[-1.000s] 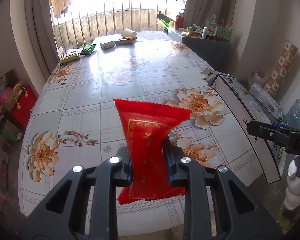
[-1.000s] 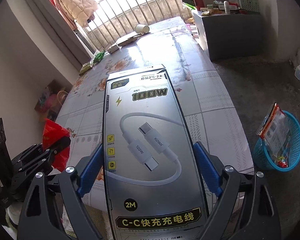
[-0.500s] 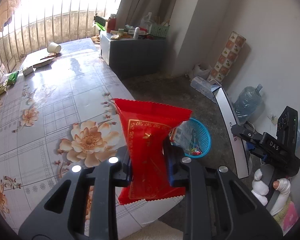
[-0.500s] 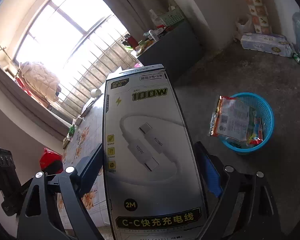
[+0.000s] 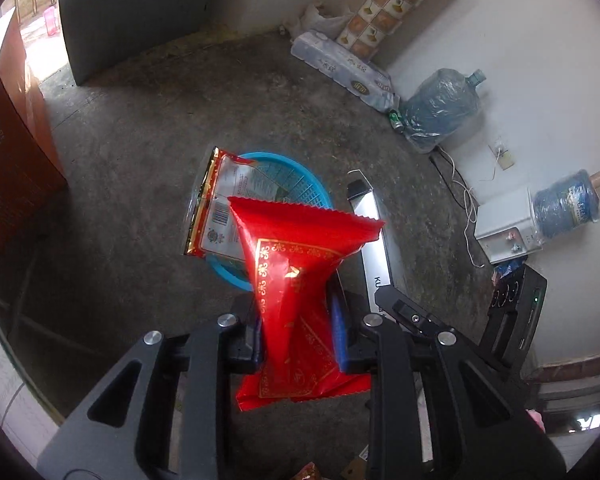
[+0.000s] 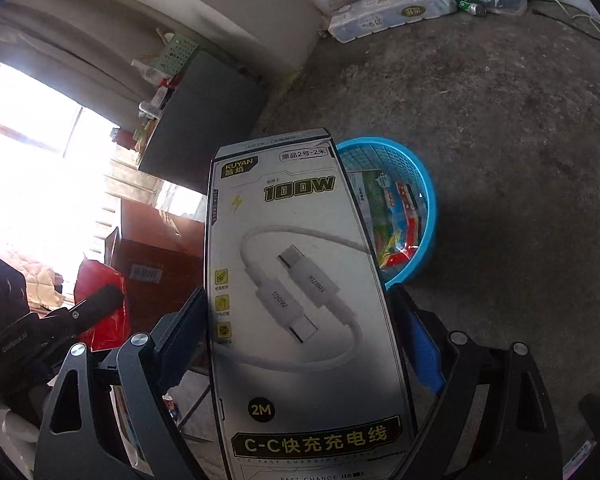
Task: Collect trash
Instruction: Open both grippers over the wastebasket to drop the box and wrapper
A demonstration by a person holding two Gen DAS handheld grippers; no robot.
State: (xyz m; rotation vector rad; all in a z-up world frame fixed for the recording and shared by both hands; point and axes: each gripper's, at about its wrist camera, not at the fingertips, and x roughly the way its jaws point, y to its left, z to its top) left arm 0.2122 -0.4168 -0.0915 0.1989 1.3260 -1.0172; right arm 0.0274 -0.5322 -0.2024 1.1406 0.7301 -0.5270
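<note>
Red, gold-patterned wrapper [image 5: 300, 280] sits pinched in our left claw [image 5: 298, 346] above the blue basket [image 5: 296, 172], while our right claw [image 6: 300, 332] clamps a grey box [image 6: 300, 300] reading "KUYAN 100W 2M".

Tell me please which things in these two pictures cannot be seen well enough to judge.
- Blue basket, left wrist view: the red packet and a large wrapper cover most of its inside.
- Blue basket, right wrist view: the cable box hides its left half.
- Cable box, right wrist view: its bottom is cut off by the picture edge.
- Green can, left wrist view: too small to read.
</note>
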